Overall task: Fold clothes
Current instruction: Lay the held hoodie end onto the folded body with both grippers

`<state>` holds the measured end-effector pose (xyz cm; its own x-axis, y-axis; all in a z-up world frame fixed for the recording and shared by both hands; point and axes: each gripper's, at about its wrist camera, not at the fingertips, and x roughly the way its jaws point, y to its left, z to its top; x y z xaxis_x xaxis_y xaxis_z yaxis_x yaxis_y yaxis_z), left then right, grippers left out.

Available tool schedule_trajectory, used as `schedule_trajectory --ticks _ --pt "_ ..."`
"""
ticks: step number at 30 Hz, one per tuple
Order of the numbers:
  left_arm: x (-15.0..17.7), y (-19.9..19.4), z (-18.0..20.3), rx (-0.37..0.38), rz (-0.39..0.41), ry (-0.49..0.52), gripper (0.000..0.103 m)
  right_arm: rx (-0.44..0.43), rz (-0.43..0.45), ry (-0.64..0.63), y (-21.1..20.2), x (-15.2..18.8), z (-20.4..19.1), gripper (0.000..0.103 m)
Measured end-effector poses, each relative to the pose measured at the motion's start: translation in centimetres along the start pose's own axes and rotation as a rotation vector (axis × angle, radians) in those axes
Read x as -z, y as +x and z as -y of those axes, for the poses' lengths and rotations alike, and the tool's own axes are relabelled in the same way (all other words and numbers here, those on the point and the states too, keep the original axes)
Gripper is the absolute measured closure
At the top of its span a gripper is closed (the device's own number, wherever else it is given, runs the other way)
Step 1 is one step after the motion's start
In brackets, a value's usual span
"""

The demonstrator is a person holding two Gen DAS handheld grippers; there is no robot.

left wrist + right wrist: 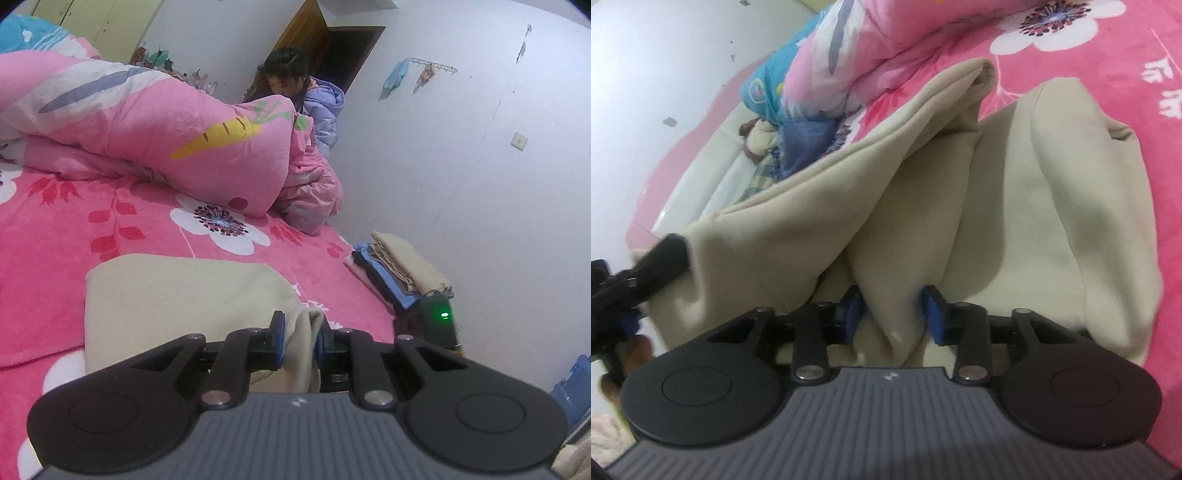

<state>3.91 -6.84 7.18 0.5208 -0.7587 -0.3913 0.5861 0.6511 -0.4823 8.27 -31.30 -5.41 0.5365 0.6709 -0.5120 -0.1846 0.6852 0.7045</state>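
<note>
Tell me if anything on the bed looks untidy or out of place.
The pink quilt is heaped in a rumpled mound rather than spread flat. The beige garment hangs bunched between both tools, mid-fold. The folded stack sits right at the bed's edge.

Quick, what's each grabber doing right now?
Left gripper: shut on the beige cloth.
Right gripper: shut on the same beige cloth.

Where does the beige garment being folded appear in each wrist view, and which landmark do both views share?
Left wrist: the beige garment lies lower centre on the bed, an edge pinched in the left gripper.
Right wrist: the garment fills the centre, gripped by the right gripper.
Shared landmark: the pink flowered bedsheet.
</note>
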Motion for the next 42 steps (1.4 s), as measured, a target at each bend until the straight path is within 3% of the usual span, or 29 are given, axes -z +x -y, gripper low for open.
schedule_trajectory --ticks 3,10,20,31,36,42 --pt "0.2 0.1 -0.1 0.019 -0.007 -0.003 0.086 -0.024 0.045 0.031 -0.5 0.2 0.1 0.096" --pt "-0.2 1.7 1.5 0.127 -0.054 0.004 0.086 -0.093 0.203 0.086 -3.8 0.6 0.6 0.097" --pt "-0.9 5.5 7.1 0.227 -0.083 0.107 0.086 -0.149 0.362 0.146 -9.2 0.8 3.3 0.097" --pt "3.3 9.2 7.5 0.173 -0.230 0.111 0.086 -0.115 0.323 0.263 -8.5 3.7 7.8 0.097" --pt "3.4 9.4 8.3 0.204 -0.226 0.128 0.086 -0.113 0.366 0.265 -9.9 4.5 7.7 0.097" --pt "5.5 11.1 7.7 0.198 -0.276 0.152 0.085 -0.094 0.360 0.345 -9.6 6.3 9.7 0.098"
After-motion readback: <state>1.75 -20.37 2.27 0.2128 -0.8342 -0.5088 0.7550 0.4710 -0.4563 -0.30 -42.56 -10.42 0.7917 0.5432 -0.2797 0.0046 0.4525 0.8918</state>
